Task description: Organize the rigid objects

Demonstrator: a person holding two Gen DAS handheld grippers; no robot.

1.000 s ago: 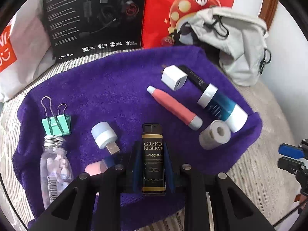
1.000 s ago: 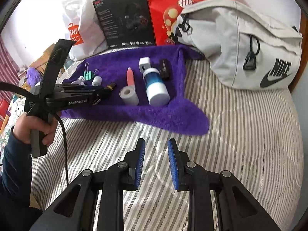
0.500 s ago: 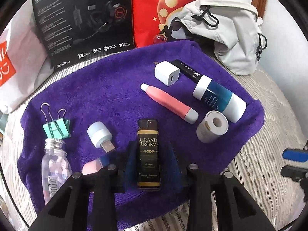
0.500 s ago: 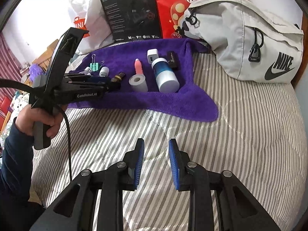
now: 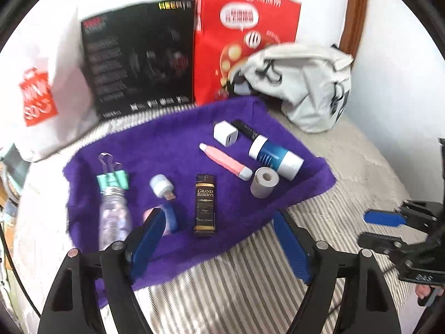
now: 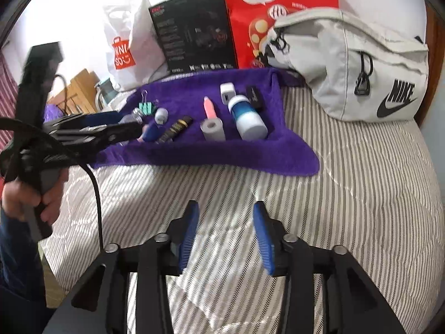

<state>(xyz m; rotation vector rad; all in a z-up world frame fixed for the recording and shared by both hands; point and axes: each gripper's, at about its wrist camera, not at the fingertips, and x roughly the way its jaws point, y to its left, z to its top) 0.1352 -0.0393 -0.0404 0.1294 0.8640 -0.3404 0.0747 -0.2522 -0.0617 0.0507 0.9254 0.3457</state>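
A black "Grand Reserve" lighter lies flat on the purple towel, free of any grip. My left gripper stands wide open just behind it, its blue pads on either side and apart from it. Around the lighter lie a green binder clip, a clear bottle, a USB light, a pink tube, a white charger, a blue-and-white bottle and a grey tape roll. My right gripper is open and empty over the striped bedding.
A grey Nike bag lies at the back right. A red bag, a black headset box and a white shopping bag stand behind the towel. A hand holds the left gripper at the left.
The left gripper opened and let go of the lighter, which now lies on the towel, and drew back. The right gripper's jaws spread wider.
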